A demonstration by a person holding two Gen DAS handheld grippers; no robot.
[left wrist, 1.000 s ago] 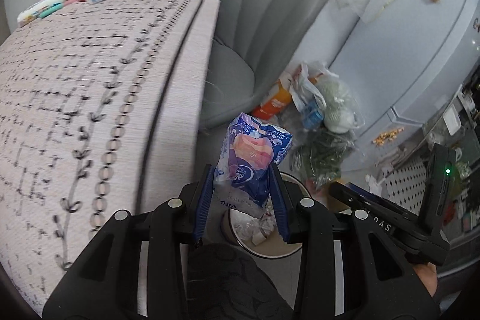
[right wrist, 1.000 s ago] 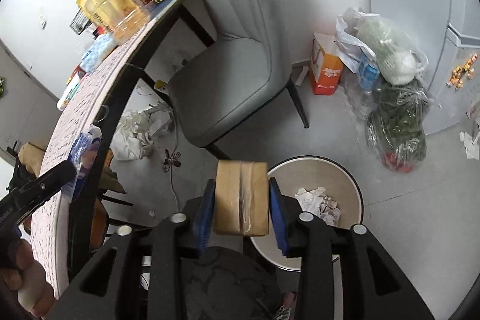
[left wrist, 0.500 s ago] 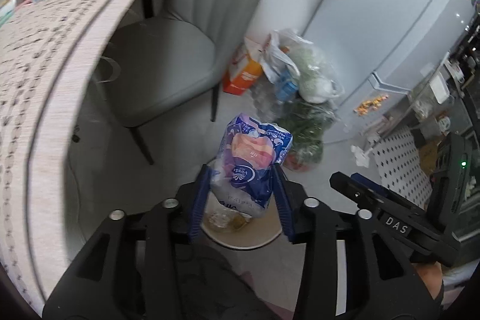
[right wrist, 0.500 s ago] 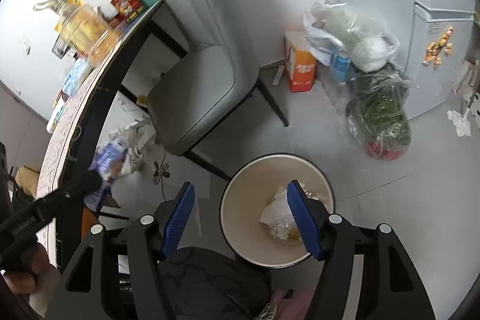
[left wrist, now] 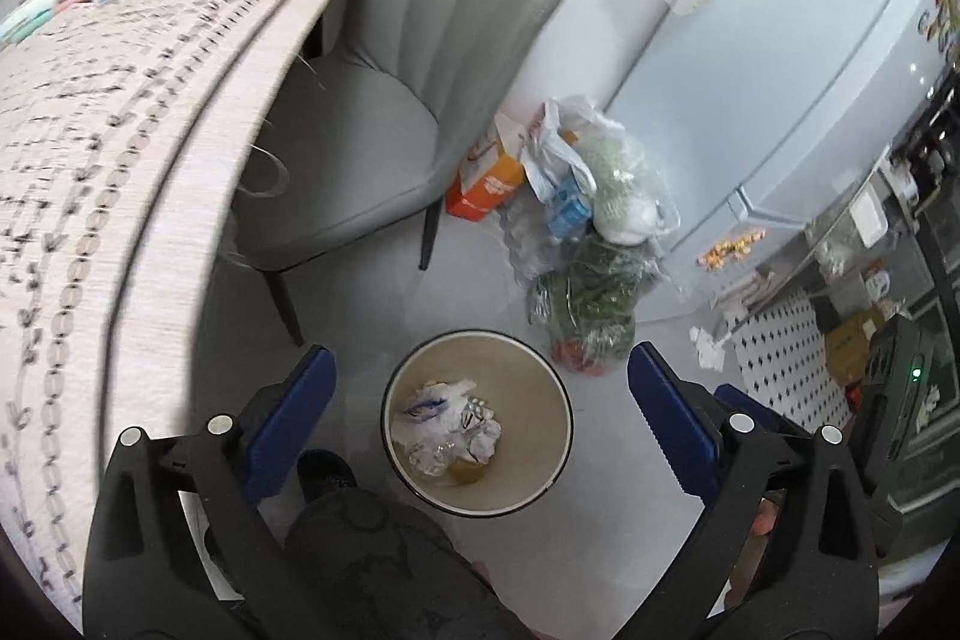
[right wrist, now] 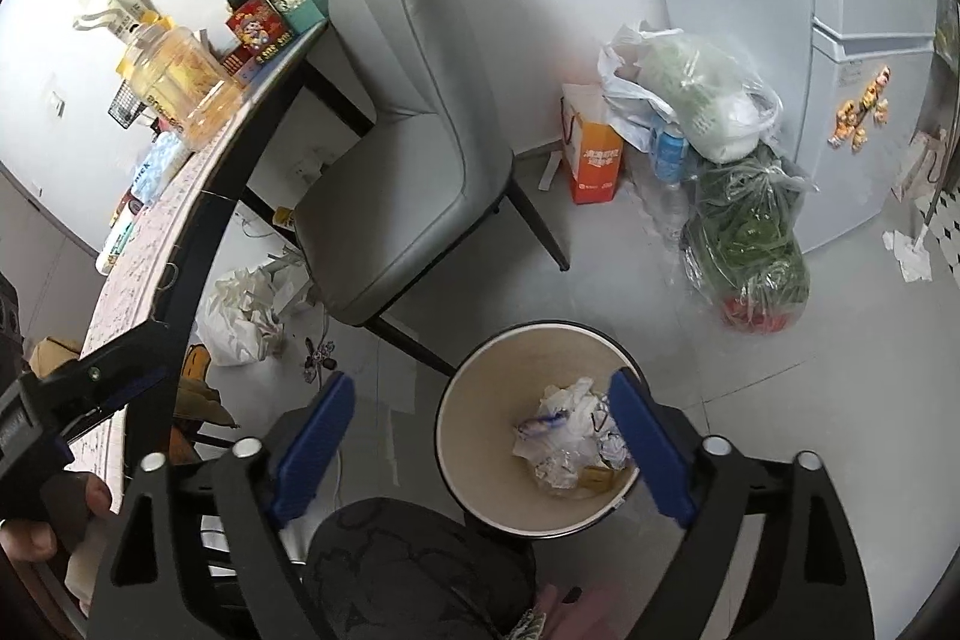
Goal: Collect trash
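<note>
From my left camera, the left tongs [left wrist: 480, 400] are spread wide with nothing between the blue pads, having just opened, and the trash bin [left wrist: 558, 466] sits on the floor right between them at about 6 o'clock of the frame. Inside it lies the crumpled trash [left wrist: 447, 427], white wrappers with a bit of blue print, piled at the bottom. My right tongs [right wrist: 480, 424] have likewise just opened and hold nothing; through that camera the bin [right wrist: 474, 406] shows under the right-hand pad, toward 5 o'clock, the wrappers [right wrist: 564, 430] visible in it. The grey chair [left wrist: 420, 70] stands at 12 o'clock of the bin in the left view, pushed up beside the patterned surface [left wrist: 90, 160] that curves away at 9 o'clock (a clear jar and a few packets sit at its far end). At 2 o'clock of the bin, bags of groceries [left wrist: 594, 250] and an orange carton [left wrist: 486, 184] lean together on the floor beside the fridge [left wrist: 780, 70]. In the right view the left tongs' arm [right wrist: 78, 388] enters at 8 o'clock, with a hand [right wrist: 36, 526] beneath it.
</note>
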